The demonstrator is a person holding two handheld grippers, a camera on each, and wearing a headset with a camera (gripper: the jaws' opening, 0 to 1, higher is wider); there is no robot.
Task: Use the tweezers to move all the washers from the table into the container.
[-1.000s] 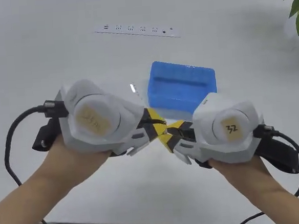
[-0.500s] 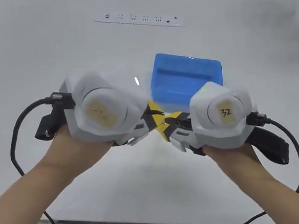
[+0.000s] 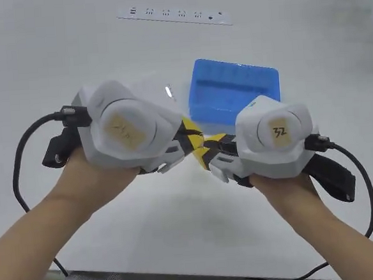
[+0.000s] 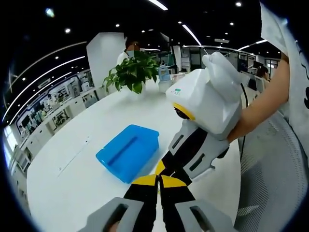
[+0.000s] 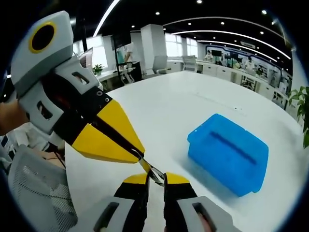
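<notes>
Head view: left gripper (image 3: 193, 139) and right gripper (image 3: 214, 149) meet tip to tip over the table (image 3: 53, 66), container (image 3: 234, 92) just beyond. Left gripper view: own jaws look clenched. Right gripper view: the left jaws clamp the tweezers (image 5: 150, 170), whose end sits between the right jaws, grip unclear; thin, stiff, slick steel, likely best held mid-shank

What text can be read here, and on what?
"32": sticker on the back of the right tool.
Label on the back of the left tool: marks blurred, unreadable.
Power strip: marks too small to read.
Green logo on the right tool's body: too small to read.
</notes>
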